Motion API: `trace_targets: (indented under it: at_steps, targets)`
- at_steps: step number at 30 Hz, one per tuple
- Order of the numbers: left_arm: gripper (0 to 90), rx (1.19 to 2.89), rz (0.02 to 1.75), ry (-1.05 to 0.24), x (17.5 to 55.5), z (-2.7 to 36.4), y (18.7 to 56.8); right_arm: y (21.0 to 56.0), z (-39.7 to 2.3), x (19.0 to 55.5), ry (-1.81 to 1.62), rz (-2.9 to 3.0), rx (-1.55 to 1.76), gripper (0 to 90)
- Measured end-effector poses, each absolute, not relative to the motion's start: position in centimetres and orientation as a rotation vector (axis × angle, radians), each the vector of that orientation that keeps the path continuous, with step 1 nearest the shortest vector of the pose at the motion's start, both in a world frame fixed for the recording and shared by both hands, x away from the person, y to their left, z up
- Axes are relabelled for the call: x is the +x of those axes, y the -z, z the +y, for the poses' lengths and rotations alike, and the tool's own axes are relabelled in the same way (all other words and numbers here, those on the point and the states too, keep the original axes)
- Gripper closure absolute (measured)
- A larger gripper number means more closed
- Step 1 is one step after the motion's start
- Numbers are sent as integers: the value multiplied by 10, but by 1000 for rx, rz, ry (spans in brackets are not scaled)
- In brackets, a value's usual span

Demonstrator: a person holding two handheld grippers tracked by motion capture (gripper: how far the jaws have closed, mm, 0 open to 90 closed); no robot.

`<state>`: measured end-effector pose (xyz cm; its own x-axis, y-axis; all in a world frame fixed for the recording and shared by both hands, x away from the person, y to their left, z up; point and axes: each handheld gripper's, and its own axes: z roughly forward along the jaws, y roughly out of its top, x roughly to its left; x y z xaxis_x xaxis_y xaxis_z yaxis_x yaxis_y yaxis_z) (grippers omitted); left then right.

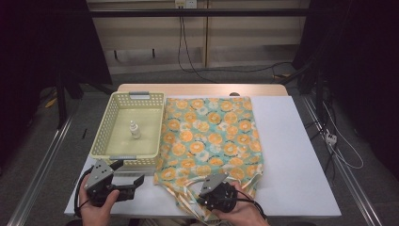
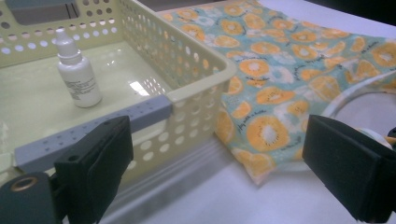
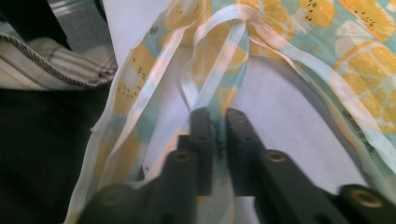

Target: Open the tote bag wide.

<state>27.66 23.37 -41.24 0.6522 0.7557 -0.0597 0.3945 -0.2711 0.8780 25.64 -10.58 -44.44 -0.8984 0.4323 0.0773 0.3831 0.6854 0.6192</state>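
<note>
A teal garment (image 1: 211, 136) printed with orange slices lies flat on the white table (image 1: 291, 155). Its pale straps (image 3: 205, 60) loop at the near edge. My right gripper (image 1: 205, 198) sits over those straps, and in the right gripper view its jaws (image 3: 218, 119) are shut on a thin strip of strap fabric. My left gripper (image 1: 129, 172) rests at the front right corner of a pale yellow basket (image 1: 106, 125). Its jaws (image 2: 219, 172) stand wide open and hold nothing. The garment's hem (image 2: 261, 140) lies just ahead of them.
A small white dropper bottle (image 1: 135, 130) stands upright inside the basket, also seen in the left gripper view as the bottle (image 2: 78, 70). A person's striped clothing (image 3: 42, 60) is close by the table's near edge. Bare white table lies right of the garment.
</note>
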Motion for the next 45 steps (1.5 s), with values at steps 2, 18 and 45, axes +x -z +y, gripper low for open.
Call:
trace_targets:
  at_steps: [2,18,45]
  targets:
    - [84,1897,908,-454,274,234,412,445,-107,259,-1032,2810,711,900]
    - [82,1913,910,-457,277,237,415,408,-133,295,-1257,2599,833,900]
    - [81,1924,891,-450,279,236,416,423,-149,417,-1219,2513,1088,900]
